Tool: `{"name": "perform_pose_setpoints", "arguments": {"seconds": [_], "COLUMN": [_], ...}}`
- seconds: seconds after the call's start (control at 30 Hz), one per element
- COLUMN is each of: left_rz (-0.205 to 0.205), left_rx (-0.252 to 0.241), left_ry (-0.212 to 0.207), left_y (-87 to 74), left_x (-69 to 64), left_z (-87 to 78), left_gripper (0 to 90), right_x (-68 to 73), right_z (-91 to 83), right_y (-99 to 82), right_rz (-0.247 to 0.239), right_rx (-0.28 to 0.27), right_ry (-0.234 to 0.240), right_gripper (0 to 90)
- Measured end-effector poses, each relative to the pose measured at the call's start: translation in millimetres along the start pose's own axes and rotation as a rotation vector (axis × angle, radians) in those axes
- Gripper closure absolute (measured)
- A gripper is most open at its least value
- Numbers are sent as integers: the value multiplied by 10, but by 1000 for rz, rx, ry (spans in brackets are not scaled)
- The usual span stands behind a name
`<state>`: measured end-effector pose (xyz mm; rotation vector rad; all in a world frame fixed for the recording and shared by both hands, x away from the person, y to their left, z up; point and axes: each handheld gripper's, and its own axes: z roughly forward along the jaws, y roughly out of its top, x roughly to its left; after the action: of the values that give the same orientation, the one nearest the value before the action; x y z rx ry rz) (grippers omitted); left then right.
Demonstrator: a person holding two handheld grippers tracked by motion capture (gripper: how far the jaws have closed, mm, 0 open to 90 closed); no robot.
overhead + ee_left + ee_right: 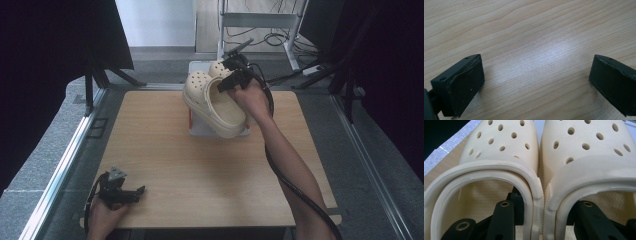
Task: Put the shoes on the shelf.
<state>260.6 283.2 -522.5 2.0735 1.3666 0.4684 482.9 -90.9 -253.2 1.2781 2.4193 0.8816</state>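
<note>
While the left gripper [131,191] rests agape on the table [200,170], the right gripper [226,85] clamps two clogs [212,102] by their touching inner walls above a tray [200,131]; light, springy foam, apt to flex.

Soft, even light falls from above on the wooden table [200,170]; the high view's corners sink into near-black. A pale sheen glares across the wood in the left gripper view. The cream clogs [536,157] look sharp, shadows faint.

Black fingers [461,87], bare forearms, black trailing cables [300,192]
</note>
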Motion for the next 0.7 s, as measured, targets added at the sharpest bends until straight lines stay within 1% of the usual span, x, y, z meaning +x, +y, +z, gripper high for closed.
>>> {"name": "perform_pose_setpoints", "arguments": {"seconds": [0.13,0.17,0.37,0.7], "left_rz": [1,2,4,5], "left_rx": [0,-1,0,0], "left_ry": [-1,-1,-1,-3], "left_y": [0,0,1,2], "left_x": [1,1,2,4], "left_z": [0,1,2,3], "left_gripper": [0,0,0,0], "right_x": [-54,-68,-171,-290], "right_z": [109,127,267,514], "right_y": [125,145,313,587], "right_rz": [34,36,108,221], "right_rx": [0,-3,-3,-25], "right_ry": [-32,-37,-71,-131], "right_gripper": [648,648,648,647]}}
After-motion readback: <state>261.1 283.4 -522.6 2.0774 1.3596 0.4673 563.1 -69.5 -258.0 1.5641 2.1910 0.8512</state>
